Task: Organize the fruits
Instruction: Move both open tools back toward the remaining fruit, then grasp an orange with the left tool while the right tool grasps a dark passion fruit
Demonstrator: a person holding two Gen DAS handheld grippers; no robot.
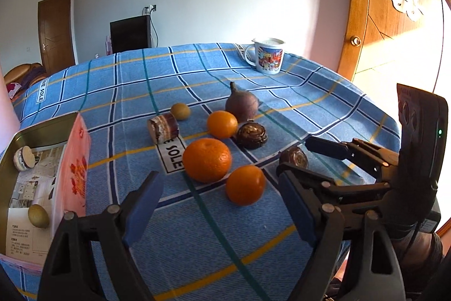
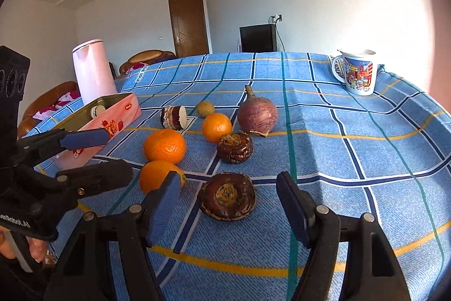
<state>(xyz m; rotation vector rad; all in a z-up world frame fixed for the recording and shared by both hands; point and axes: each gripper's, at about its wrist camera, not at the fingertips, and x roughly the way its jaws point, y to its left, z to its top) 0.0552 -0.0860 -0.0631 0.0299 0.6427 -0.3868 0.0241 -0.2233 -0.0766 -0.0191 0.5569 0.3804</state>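
Three oranges lie on the blue checked cloth with a kiwi, a purple bulb-shaped root and two dark brown round fruits. My left gripper is open, low over the cloth, just short of the largest orange. My right gripper is open too, and the nearer brown fruit lies just ahead between its fingers, untouched. A pink tin at the left holds another kiwi and a small jar.
A small striped jar lies on its side near the fruit. A printed mug stands at the far right corner. A pink kettle stands behind the tin. A hand holds the left gripper close beside the right one.
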